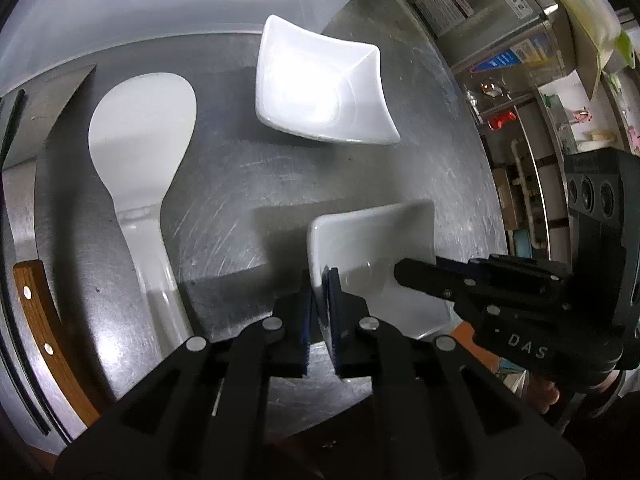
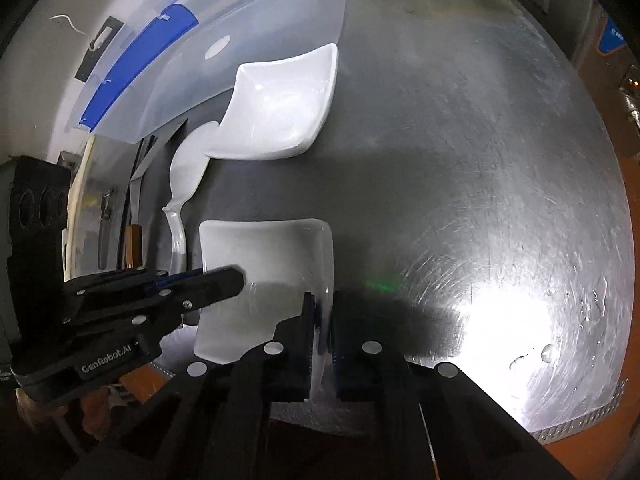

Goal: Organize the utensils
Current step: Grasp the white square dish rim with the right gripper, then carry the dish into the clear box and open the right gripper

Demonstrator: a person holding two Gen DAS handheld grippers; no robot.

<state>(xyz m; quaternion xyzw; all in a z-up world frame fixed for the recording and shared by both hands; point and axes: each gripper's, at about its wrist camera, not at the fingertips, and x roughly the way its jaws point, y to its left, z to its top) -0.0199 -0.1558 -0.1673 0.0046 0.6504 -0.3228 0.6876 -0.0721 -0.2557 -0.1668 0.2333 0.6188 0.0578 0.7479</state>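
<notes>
Both tongs grip the near white square dish (image 1: 372, 256), which sits at the front edge of the steel bench (image 1: 248, 184). The left tongs (image 1: 320, 308) are closed almost fully on the dish's left wall, one pad inside and one outside. The right tongs (image 2: 322, 320) are closed the same way on the right wall.

Procedure for the step in hand, judged as lifting and relocating this dish:
- Raise both tongs at an equal rate so the dish stays level; glazed ceramic is likely to slip between the pads if it tilts
- Keep pad pressure steady; do not pull the two walls apart
- Clear the second white dish (image 1: 320, 80), which lies farther back, just beside the translucent bin (image 1: 160, 4)
- Avoid the white rice paddle (image 1: 140, 152) and the wooden-handled knife (image 1: 44, 320), both lying to the left

The destination cannot be told from these views
</notes>
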